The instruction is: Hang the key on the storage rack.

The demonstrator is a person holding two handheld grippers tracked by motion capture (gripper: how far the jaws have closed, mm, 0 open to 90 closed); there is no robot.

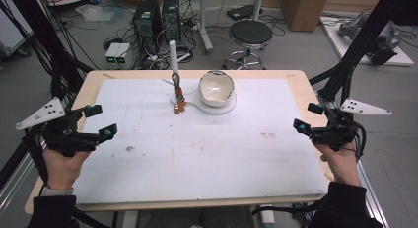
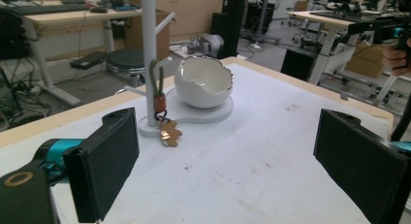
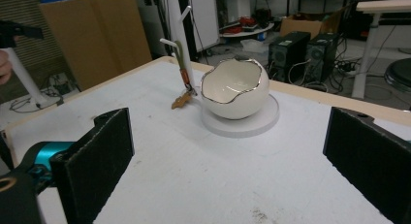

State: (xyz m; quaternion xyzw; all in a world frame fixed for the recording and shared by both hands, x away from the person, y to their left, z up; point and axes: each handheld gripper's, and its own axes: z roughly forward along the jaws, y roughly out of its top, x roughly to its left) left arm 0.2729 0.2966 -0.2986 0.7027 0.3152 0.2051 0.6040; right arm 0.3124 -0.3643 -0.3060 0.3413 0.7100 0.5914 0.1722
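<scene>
Left gripper, at the table's left edge: jaws spread wide, empty, held by a hand. Near the middle of the far edge: a white branched stand carrying a keychain, its carabiner loop hung on a branch and a brown charm touching the mat; likely light and free to swing, best taken at the rigid carabiner. Just beside it, an eggshell-shaped bowl on a round base; probably thin-walled, glossy and fragile. Right gripper, at the right edge: likewise wide apart, empty.

The place was a lab: two black desktop computer towers, tangled floor cables, and a round black stool.
</scene>
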